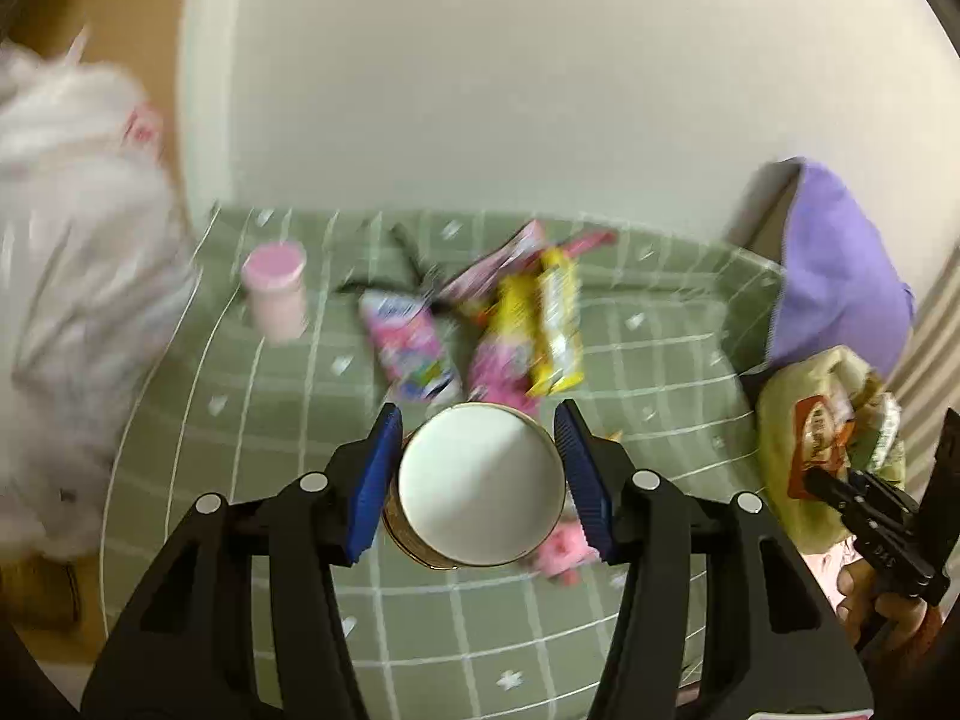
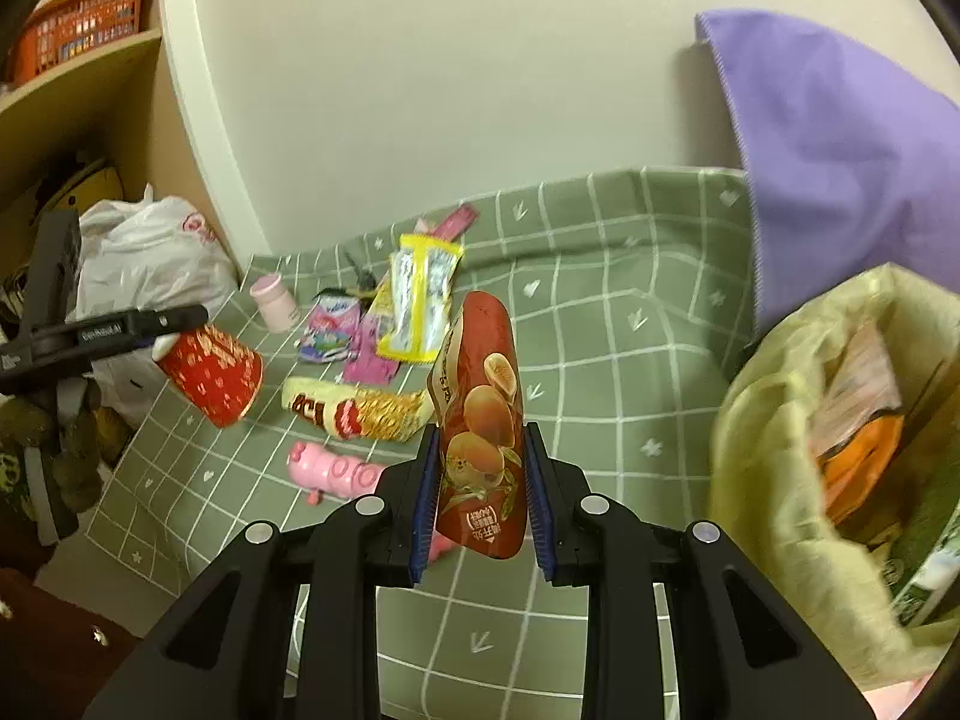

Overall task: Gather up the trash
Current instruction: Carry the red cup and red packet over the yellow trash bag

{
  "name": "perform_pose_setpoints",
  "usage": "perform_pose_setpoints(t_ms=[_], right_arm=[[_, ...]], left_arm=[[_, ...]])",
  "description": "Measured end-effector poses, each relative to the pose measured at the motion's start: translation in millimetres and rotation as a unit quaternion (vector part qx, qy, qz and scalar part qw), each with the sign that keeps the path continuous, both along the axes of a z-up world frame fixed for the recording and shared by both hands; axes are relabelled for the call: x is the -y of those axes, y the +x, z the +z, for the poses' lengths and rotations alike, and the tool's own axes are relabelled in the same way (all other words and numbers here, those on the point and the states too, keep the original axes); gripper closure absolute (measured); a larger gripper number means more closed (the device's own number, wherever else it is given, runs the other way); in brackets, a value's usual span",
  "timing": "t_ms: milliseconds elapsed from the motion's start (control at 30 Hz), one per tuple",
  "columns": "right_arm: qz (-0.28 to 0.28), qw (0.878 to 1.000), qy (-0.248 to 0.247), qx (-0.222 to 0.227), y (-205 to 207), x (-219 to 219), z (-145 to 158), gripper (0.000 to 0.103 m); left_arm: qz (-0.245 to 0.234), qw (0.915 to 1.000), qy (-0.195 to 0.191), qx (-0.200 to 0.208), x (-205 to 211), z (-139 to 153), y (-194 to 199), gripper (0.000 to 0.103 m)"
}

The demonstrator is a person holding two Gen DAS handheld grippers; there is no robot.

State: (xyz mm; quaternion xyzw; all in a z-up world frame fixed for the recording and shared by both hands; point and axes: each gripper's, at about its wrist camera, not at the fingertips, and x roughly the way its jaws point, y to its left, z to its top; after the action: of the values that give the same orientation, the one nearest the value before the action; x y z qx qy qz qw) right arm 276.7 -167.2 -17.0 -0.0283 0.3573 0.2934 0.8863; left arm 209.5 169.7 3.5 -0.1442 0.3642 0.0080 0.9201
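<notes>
On the green grid-patterned cloth [image 2: 600, 324] lie roughly six crinkly wrappers, one pink plastic bottle [image 2: 275, 302] and one pink toy [image 2: 333, 471]. Left gripper [image 1: 480, 474] clamps one red paper cup [image 1: 480, 486]; right gripper [image 2: 480, 504] pinches one glossy red snack packet [image 2: 480, 420], upright.

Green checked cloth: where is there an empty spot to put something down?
Bare green checked cloth lies between the red snack packet and the trash bag. Crowded around the yellow wrapper, pink bottle and pink pig toy.
</notes>
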Motion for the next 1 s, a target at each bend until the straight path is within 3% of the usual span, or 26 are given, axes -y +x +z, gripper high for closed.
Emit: perform_pose_setpoints(t_ms=[200,433,767,900,1000], right_arm=[[-0.032,0.998,-0.003,0.047,0,27,37,0.077],[-0.099,0.99,-0.009,0.098,-10,82,79,0.077],[-0.21,0.971,-0.032,0.113,-31,168,101,0.077],[-0.236,0.964,-0.043,0.112,-36,192,106,0.077],[-0.24,0.966,-0.036,0.094,-32,204,102,0.077]], left_arm=[[-0.065,0.9955,0.0,0.069,42,56,25,0.053],[-0.179,0.9761,-0.017,0.121,120,99,59,0.053],[-0.3,0.9439,-0.052,0.127,225,105,88,0.053],[-0.334,0.9313,-0.086,0.117,258,101,99,0.053],[-0.36,0.9223,-0.091,0.108,279,93,103,0.053]])
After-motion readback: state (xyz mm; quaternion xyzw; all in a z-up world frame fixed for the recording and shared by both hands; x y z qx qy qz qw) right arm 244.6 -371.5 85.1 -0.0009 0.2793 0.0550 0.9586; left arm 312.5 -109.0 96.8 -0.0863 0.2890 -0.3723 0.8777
